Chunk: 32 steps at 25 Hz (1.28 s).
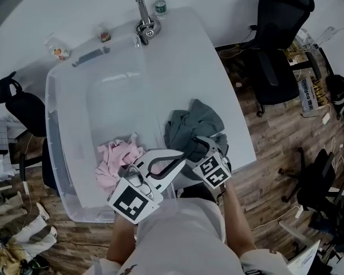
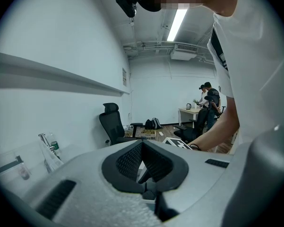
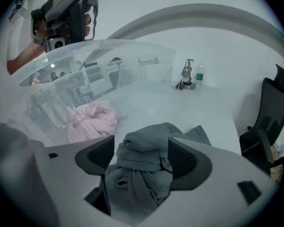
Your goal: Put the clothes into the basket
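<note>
The grey garment (image 1: pixel 197 122) lies in a loose, knotted heap on the desk (image 1: pixel 206 56), just beside the clear plastic basket (image 1: pixel 50 113) and outside its near right wall. It looks soft, light and floppy, so it should bunch up and trail when lifted. The thick twisted roll on top of the heap seems the best place to take hold, since a deep bite there would gather several folds at once.

The right hand-held gripper (image 3: pixel 142 159) is open, its jaws set astride that roll with the cloth between the pads but not visibly squeezed. The left hand-held gripper (image 2: pixel 142 150) is closed on nothing, held above the basket's near edge. A pink garment (image 1: pixel 117 156) already lies inside the basket, at its near end.
</note>
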Available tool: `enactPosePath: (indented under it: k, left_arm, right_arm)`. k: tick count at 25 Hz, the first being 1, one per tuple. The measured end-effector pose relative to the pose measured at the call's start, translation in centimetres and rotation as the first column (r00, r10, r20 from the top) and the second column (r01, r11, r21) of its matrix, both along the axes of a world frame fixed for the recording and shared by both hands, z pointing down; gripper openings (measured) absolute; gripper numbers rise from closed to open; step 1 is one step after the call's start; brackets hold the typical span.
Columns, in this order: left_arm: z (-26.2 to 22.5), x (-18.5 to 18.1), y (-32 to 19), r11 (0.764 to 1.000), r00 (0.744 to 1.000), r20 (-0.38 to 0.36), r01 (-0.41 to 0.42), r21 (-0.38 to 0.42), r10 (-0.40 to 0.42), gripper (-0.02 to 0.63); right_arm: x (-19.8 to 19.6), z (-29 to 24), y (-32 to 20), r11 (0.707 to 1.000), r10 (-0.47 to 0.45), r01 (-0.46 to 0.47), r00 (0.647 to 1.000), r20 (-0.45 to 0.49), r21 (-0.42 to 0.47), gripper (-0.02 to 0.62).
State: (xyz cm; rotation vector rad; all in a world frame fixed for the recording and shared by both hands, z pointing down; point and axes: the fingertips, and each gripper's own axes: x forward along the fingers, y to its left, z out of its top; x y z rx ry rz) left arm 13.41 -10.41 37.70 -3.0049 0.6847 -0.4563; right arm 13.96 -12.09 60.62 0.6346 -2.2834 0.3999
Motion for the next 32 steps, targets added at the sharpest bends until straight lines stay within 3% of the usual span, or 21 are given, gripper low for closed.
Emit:
enactPosePath:
  k: [13, 22, 32]
  left_arm:
    - [0.5, 0.4, -0.5, 1.0, 1.0, 0.015, -0.016, -0.015, 0.016, 0.005]
    - [1.0, 0.5, -0.5, 0.999, 1.0, 0.016, -0.014, -0.034, 0.015, 0.005]
    - [1.3, 0.4, -0.6, 0.999, 1.0, 0.011, -0.022, -0.039, 0.023, 0.005]
  right_arm:
    - [-0.6, 5.1, 0.5, 0.997, -0.034, 0.029, 0.997, -0.076, -0.065, 0.491]
    - [-0.9, 9.4, 0.9, 0.995, -0.061, 0.045, 0.984, -0.169, -0.094, 0.502]
    - [-1.1, 11.1, -0.2, 0.999, -0.026, 0.02, 0.972, -0.234, -0.027, 0.485]
